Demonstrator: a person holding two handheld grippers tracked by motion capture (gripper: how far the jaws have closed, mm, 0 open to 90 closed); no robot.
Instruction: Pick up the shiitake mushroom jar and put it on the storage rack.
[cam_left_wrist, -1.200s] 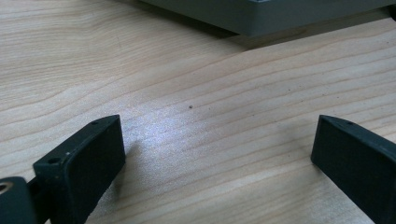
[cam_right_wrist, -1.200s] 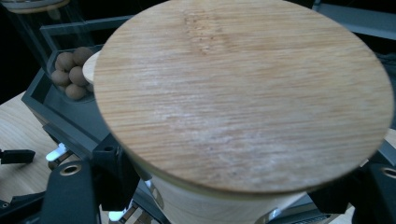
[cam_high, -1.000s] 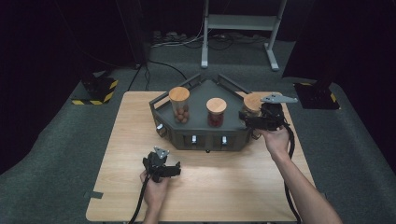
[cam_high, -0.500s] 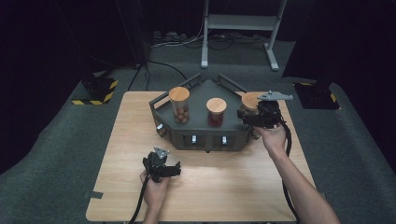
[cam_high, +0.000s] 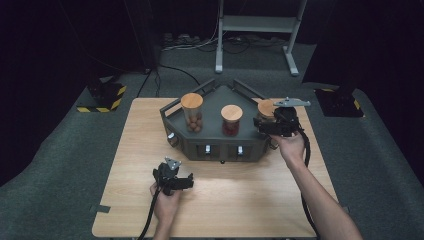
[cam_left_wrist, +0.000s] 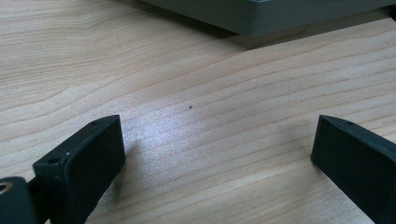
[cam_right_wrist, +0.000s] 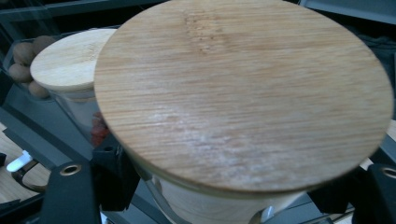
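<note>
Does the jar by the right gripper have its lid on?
Yes. The wooden lid sits flat atop the jar, covering its mouth.

Dim dark surroundings; overhead glare patch on light wooden table (cam_high: 150, 130); close round bamboo lid (cam_right_wrist: 243, 88) slightly blurred.

Black grippers with blocky fingers (cam_left_wrist: 79, 168), trailing black cables, bare forearms.
</note>
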